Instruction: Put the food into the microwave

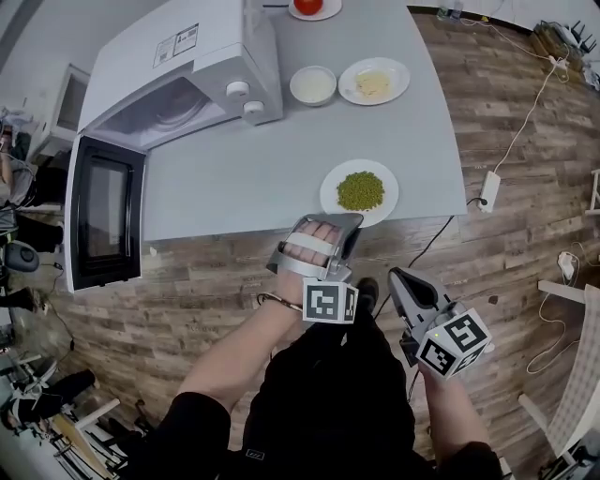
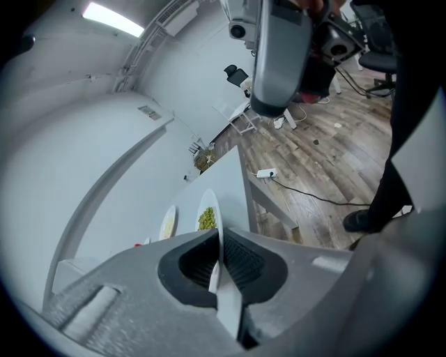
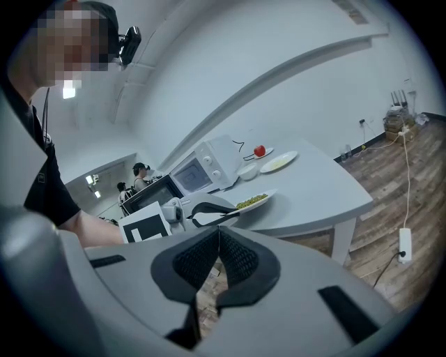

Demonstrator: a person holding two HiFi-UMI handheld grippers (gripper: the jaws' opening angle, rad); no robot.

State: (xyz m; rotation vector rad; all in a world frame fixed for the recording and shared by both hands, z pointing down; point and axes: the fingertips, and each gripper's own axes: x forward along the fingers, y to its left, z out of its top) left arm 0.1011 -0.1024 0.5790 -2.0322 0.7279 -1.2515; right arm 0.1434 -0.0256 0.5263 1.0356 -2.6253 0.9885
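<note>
Pea plate [image 1: 333, 202] rim tight between left tool [image 1: 345, 223] pads

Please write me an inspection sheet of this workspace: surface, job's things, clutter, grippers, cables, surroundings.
Surface: grey table.
Job's things: microwave, door open; plate of peas at the near table edge.
Clutter: bowl, plate of pale food, tomato.
Grippers: left gripper shut on the pea plate's rim; right gripper shut, empty.
Cables: power strip and cable on the floor.
Surroundings: wooden floor; people beyond the microwave.
</note>
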